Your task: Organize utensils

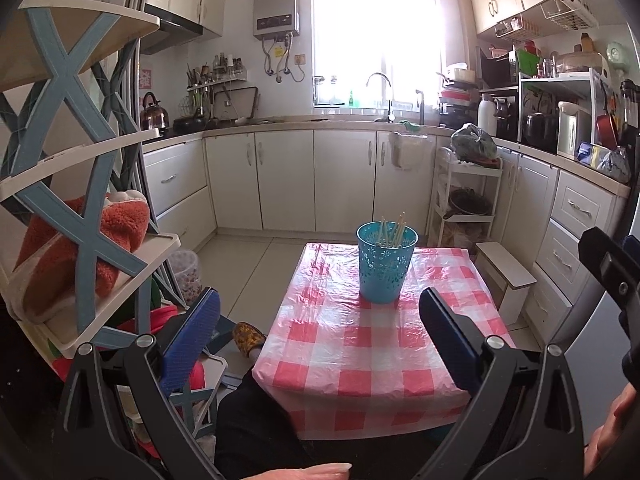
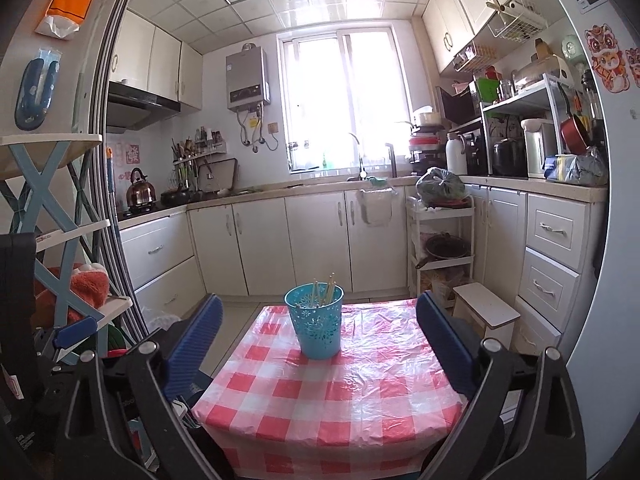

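Left wrist view: no legible writing. Left gripper and right gripper spread wide, empty. Blue holder with chopsticks stands on checkered tablecloth; kitchen cabinets behind.

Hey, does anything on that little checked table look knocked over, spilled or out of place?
Nothing stands out. The blue cup stands upright on the checked tablecloth with the chopsticks inside it, and both grippers are open and empty.

The teal perforated holder stood upright on the table, ahead of the spread jaws, with pale chopsticks leaning inside.
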Motion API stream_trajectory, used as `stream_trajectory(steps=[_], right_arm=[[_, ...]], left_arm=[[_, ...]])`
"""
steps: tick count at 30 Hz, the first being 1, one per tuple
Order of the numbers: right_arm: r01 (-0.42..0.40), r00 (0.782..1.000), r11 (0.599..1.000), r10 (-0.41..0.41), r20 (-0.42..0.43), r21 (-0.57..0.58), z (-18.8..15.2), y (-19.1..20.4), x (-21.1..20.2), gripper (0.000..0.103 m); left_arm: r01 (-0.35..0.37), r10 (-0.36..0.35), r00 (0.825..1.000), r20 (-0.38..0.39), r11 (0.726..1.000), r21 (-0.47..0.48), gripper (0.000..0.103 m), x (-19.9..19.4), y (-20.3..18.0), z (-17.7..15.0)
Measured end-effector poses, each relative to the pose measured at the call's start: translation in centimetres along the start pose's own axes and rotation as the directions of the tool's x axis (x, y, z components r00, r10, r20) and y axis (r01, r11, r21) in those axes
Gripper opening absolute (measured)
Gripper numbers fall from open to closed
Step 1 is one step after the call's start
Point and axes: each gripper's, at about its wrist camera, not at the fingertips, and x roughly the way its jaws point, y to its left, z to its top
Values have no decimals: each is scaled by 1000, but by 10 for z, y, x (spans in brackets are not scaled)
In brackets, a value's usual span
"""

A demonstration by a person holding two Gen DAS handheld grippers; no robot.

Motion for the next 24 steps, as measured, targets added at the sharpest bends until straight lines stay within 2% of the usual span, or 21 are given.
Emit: stream_trajectory(steps=[24], right_arm=[[-6, 1000, 1000, 6, 30, -11, -2, 0, -17, 95]], left_arm=[[9, -9, 999, 50, 1000, 0, 96, -32, 2, 2]])
